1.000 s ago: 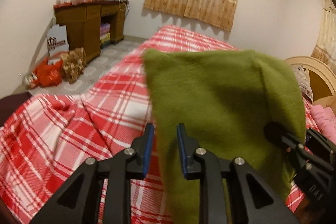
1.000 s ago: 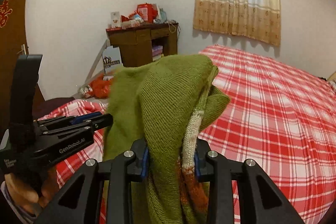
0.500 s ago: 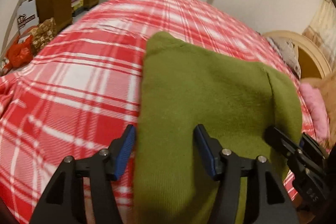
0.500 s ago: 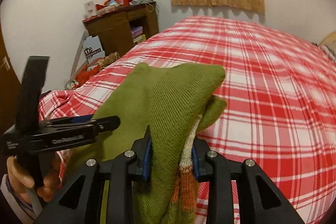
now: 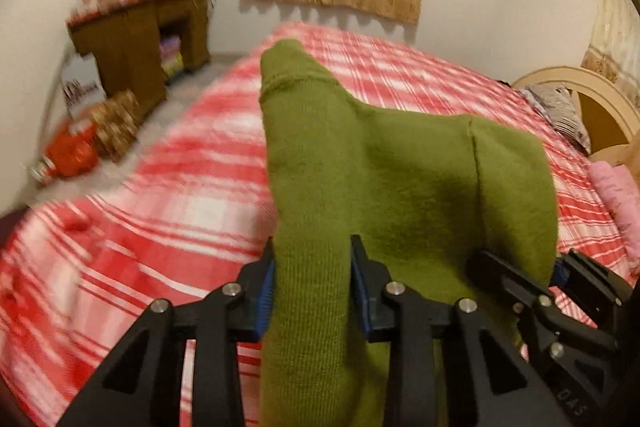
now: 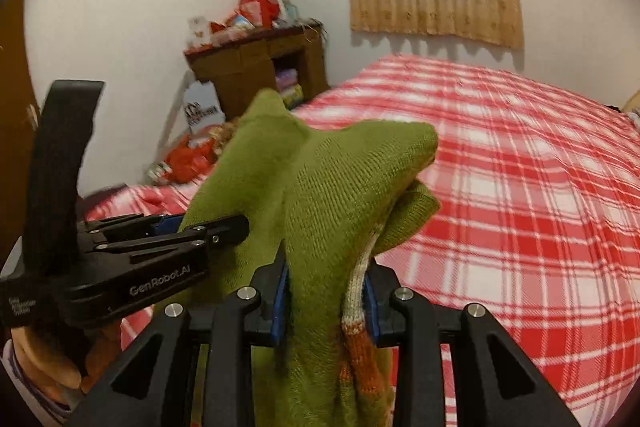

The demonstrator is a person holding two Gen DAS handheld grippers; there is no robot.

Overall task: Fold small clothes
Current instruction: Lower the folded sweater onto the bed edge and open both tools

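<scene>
The red plaid bed (image 5: 168,211) is seen below. A green knitted sweater (image 5: 400,187) is held above it, bunched and not yet folded flat. It is clamped by 2 grippers: the left gripper (image 5: 312,287), whose jaws have just closed on it, and the right gripper (image 6: 326,301).

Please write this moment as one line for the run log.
phase: lifting | left gripper: just closed on green sweater | right gripper: shut on sweater | sweater: held up above red checked bed, not yet folded
</scene>
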